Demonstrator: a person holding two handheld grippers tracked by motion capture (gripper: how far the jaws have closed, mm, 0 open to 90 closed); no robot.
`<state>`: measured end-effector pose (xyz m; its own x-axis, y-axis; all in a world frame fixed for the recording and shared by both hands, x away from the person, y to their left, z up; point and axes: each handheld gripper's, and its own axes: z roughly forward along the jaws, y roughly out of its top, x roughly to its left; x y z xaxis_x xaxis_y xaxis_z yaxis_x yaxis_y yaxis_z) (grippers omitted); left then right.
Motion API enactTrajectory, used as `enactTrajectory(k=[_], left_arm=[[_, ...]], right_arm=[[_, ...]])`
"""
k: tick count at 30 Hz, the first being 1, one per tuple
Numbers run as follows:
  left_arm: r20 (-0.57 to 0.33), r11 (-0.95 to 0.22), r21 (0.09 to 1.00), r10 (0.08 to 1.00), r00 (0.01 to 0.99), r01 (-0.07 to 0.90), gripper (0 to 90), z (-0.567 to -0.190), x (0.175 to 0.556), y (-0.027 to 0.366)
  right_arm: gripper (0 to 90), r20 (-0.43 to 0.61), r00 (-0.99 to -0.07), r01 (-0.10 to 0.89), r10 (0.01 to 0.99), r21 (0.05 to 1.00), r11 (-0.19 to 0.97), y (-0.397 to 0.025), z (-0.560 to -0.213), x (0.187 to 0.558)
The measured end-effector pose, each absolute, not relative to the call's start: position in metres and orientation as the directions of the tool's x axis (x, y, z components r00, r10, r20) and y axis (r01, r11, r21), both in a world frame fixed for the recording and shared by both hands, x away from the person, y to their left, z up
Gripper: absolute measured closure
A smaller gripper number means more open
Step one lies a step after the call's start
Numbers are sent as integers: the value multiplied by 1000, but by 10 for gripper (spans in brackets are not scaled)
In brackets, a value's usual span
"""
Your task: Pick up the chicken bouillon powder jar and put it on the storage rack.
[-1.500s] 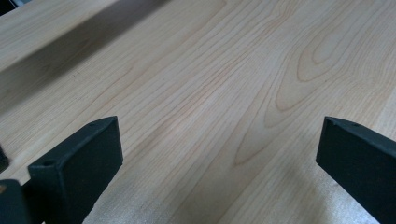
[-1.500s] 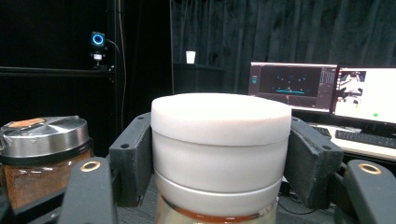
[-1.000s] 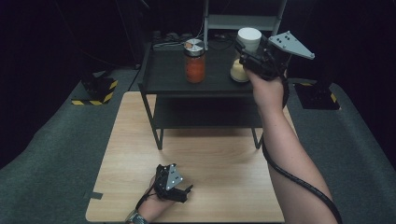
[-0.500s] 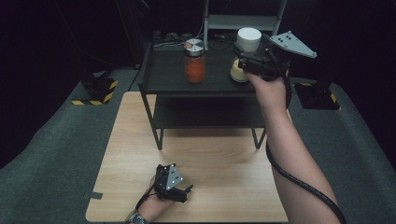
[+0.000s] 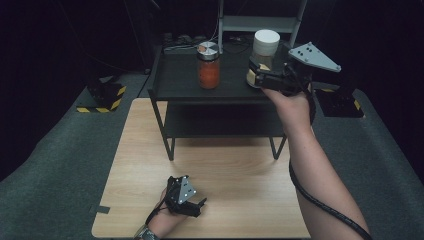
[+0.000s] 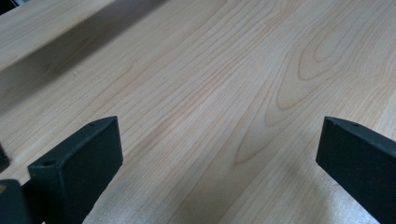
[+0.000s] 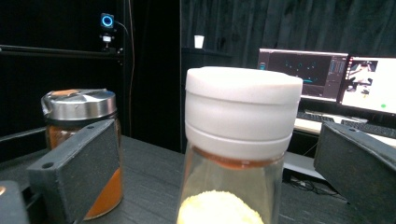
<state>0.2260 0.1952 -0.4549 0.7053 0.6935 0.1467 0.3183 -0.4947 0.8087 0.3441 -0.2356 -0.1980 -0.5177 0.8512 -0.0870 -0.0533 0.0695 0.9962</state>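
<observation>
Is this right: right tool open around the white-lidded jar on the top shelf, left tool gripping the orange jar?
Not the left tool: it rests open on the wooden table, holding nothing, per the left gripper view. The orange jar stands untouched on the shelf. The right tool is open around the white-lidded jar.

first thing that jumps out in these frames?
The right gripper, raised to the black shelf's top, its open jaws flanking a white-lidded jar of yellow powder. Beside it stands an orange-filled jar with a metal lid. The left gripper rests open on the wooden table.
</observation>
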Motion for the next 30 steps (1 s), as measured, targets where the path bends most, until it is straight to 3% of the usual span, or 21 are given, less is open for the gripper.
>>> enactTrajectory(k=[30], left_arm=[[150, -492, 811, 698, 700, 317, 7, -455, 225, 195]], right_arm=[[0, -138, -535, -80, 833, 990, 113, -252, -238, 297]])
